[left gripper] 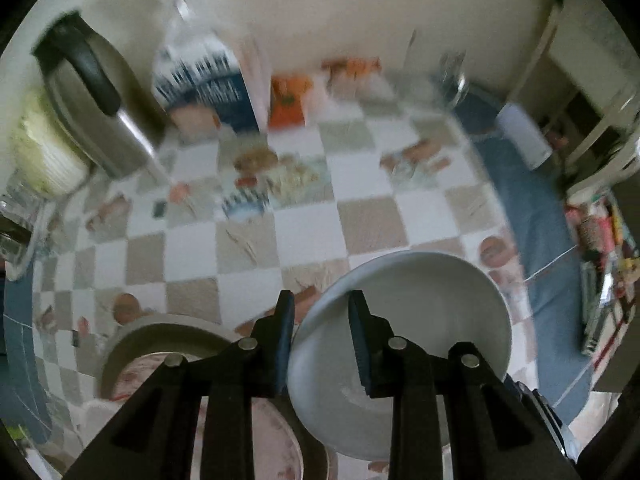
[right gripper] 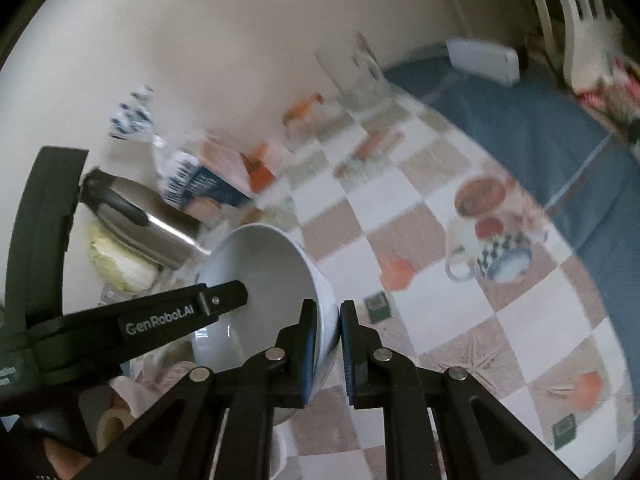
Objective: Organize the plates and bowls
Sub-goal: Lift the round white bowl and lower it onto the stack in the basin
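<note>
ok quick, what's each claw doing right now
left claw: shut on the white bowl, gripping its rim
right claw: shut on the same white bowl's rim, opposite side

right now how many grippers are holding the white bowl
2. The left gripper clamps one side of the rim of the white bowl; the right gripper clamps the opposite side. No others show.
</note>
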Demonstrator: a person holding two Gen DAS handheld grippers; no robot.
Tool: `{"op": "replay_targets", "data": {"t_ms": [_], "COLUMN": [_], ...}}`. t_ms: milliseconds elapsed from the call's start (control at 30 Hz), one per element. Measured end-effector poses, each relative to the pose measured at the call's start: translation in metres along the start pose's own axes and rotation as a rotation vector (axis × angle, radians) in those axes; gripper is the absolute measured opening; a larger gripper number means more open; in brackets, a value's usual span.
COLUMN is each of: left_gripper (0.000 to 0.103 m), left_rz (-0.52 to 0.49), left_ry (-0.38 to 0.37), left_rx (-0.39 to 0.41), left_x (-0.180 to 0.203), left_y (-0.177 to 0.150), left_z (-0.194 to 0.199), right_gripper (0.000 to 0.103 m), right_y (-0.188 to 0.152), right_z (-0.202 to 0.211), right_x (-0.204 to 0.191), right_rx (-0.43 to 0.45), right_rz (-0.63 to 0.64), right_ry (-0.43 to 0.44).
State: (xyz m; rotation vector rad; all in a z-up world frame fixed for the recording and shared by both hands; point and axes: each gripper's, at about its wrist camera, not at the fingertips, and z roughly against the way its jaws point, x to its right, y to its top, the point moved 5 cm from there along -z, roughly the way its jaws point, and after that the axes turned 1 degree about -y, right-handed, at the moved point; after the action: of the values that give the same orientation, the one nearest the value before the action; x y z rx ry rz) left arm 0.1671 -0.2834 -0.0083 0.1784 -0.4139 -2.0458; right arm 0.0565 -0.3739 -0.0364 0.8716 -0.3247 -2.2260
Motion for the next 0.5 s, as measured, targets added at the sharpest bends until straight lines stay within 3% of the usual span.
{"op": "replay_targets", "data": {"t_ms": [200,300,500], "left_gripper": [0.029,0.029,0.029], "left_rz": [0.07,0.102,0.228], "left_ry": [-0.037,-0.032,-0.1], "left_rx": [0.1,0.128,0.191], "left_x": [-0.038,-0.061,-0.117], "left_y": [-0.013,-0.028,-0.063], "left_z": [0.064,0.083,0.114], "right_gripper": [0.013,0.013,0.013], "right_y": [0.001,-0.008,-0.033], "right_z": [0.038,0.051,0.063], "right_x": [-0.041,-0.07,-0.122], "right_rx": [0.044,0.041,0.009], "right_rz": [0.067,0.129,0.229], "right_ry": [0.063,0.092,0.149]}}
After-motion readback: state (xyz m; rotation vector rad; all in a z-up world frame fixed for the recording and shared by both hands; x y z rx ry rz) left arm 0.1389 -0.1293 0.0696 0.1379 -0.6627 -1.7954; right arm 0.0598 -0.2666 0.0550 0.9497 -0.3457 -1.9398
